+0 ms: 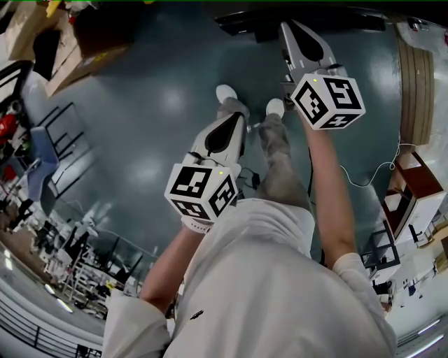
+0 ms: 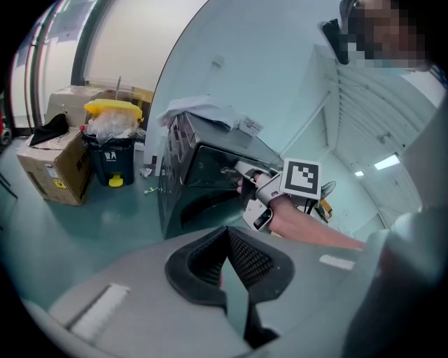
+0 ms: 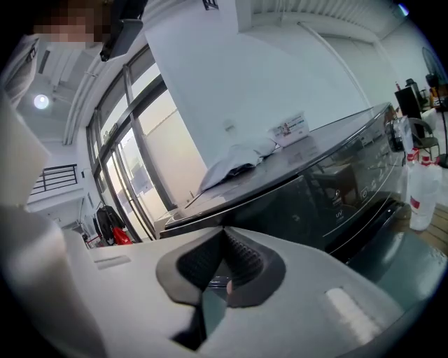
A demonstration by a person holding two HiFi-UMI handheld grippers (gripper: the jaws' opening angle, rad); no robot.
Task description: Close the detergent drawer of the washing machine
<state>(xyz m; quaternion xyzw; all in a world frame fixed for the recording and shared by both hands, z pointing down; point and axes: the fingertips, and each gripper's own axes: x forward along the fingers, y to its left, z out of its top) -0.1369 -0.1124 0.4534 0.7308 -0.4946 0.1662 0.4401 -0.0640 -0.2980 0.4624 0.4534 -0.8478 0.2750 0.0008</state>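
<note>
Teal floor fills the head view: the right gripper point(image 1: 285, 28) reaches the washing machine point(image 1: 238, 19), while the left gripper point(image 1: 236, 119) hangs short of it. Left gripper view: jaws pressed together, empty; the right tip meets the machine's upper front. Right gripper view: jaws together, empty. The detergent drawer cannot be picked out, so closure is unconfirmed.

Dark glossy washing machine point(image 2: 203, 168), upright on the floor, detergent drawer too small to make out.

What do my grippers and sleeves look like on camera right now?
The left gripper and right gripper are light grey, with black ribbed pads. Each carries a white cube printed with black square markers. The sleeves are white.
</note>
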